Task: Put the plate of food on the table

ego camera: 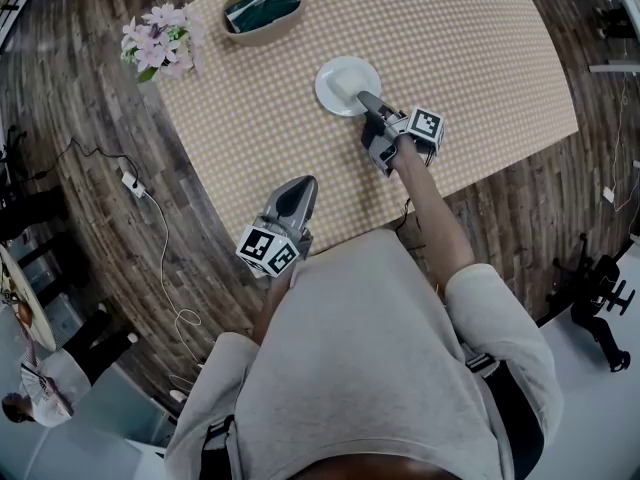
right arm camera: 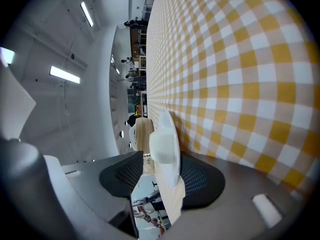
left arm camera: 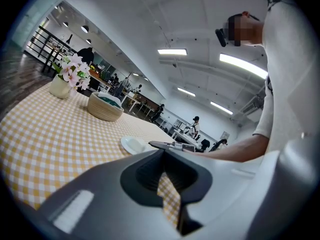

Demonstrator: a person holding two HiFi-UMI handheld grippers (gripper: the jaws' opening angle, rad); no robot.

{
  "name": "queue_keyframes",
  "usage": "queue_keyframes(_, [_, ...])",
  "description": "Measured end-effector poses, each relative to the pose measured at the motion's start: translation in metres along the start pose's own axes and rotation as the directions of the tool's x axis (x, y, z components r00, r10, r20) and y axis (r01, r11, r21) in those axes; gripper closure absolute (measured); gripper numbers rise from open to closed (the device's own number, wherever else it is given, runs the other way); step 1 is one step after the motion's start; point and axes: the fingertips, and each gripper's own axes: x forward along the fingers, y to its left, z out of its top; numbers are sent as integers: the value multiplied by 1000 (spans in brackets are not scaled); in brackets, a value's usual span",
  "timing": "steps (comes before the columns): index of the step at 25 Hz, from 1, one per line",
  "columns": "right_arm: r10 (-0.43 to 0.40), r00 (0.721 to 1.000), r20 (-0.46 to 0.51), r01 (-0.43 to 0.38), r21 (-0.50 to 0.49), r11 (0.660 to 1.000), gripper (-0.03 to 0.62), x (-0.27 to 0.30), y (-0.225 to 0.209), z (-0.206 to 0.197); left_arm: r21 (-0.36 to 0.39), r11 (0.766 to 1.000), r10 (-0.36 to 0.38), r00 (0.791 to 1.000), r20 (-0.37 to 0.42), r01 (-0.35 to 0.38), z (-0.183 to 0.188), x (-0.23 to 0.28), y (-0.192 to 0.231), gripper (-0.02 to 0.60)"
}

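Grey-shirted torso (ego camera: 370, 368) fills lower frame. Left gripper (ego camera: 298, 196) at lower centre, over near edge of checked-cloth worktop (ego camera: 470, 78); jaws together, empty. Right gripper (ego camera: 366, 101) centre-right; jaws apart, straddling rim of white plate (ego camera: 328, 74), not pressing. Plate flat on worktop, upper centre, carrying pale food block (ego camera: 347, 89).

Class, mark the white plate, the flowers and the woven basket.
white plate (ego camera: 325, 86): head view, left rim.
flowers (ego camera: 158, 40): head view, pink blooms.
woven basket (ego camera: 262, 37): head view, near wall.
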Motion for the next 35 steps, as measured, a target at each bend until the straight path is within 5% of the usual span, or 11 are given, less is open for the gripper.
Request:
queue_keyframes(5, [-43,995,-88,24,-208,978,364,2,8,-9,2,1000,-3,1000,7,3,1,0,-7,572])
queue_keyframes(9, [-176,971,-164,87,-443,892,341,4,5,-22,3,1000,6,1000,7,-6,0,-1,-6,574])
queue_keyframes(11, [-262,949,-177,118,-571,812,341,4,1,-26,5,1000,4,1000,7,-4,1,0,-6,572])
queue_keyframes(14, [-389,909,-148,152,-751,643,326,0,-4,-26,6,1000,-2,1000,4,2,2,2,-10,572])
queue_keyframes(18, [-508,857,-88,169,-883,438,342,-4,-12,-26,8,1000,-7,1000,5,7,-1,2,-11,572])
queue_keyframes(22, [-563,826,-36,167,-938,305,346,-10,-17,-27,8,1000,-7,1000,2,7,0,3,-13,574])
queue_keyframes(28, [-596,803,7,184,-954,236,385,-19,-23,-24,15,1000,-12,1000,3,12,-1,4,-17,572])
queue_keyframes(35, [-577,816,42,204,-954,219,460,-35,-20,-21,28,999,-29,1000,4,28,-2,6,-28,574])
